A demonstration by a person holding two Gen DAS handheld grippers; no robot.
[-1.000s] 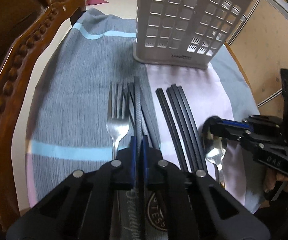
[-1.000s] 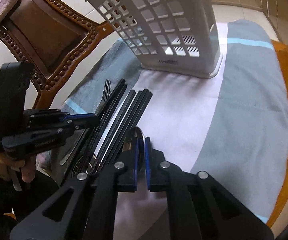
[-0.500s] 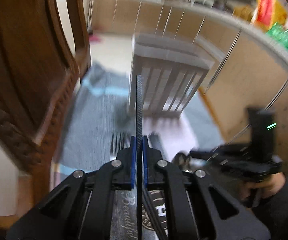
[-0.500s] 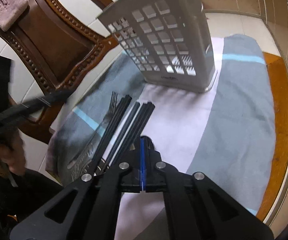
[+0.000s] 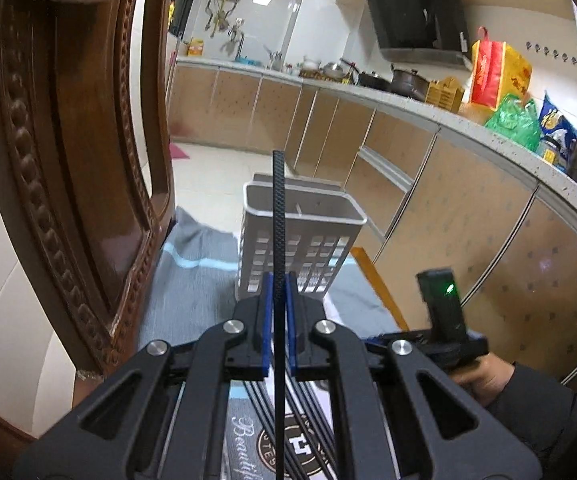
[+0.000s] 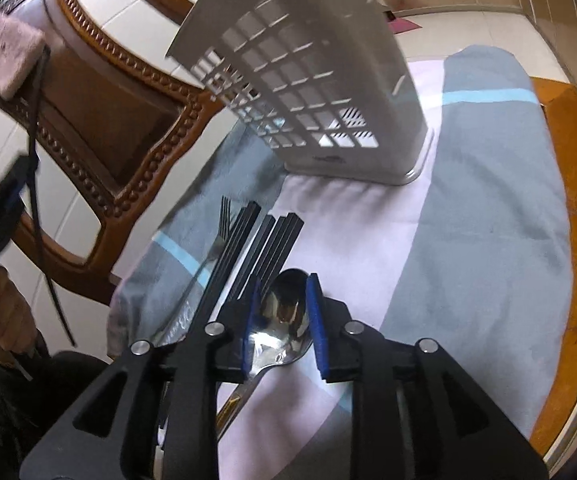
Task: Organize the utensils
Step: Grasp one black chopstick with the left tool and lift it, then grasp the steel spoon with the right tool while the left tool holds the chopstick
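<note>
My left gripper (image 5: pixel 279 280) is shut on one black chopstick (image 5: pixel 278 208), held up off the table. The stick's tip stands in front of the white slotted utensil basket (image 5: pixel 312 240). In the right wrist view that same chopstick (image 6: pixel 36 184) hangs at the far left in the left gripper (image 6: pixel 24 164). My right gripper (image 6: pixel 282 284) sits low over the cloth with its jaws opening. The bowl of a metal spoon (image 6: pixel 284 320) lies on the cloth between them. Several black chopsticks (image 6: pixel 264 248) and a fork (image 6: pixel 224 220) lie just left of it. The basket (image 6: pixel 308 92) stands behind.
A grey and pink cloth (image 6: pixel 488 220) covers the round wooden table (image 6: pixel 576 200). A carved wooden chair (image 6: pixel 128 128) stands close on the left, with a pink pad on its back. Kitchen cabinets and a worktop (image 5: pixel 448 152) run behind the table.
The left gripper has risen and tipped upward, lifting one chopstick off the pile. The right gripper, shut before, now stands apart around the spoon's bowl.
</note>
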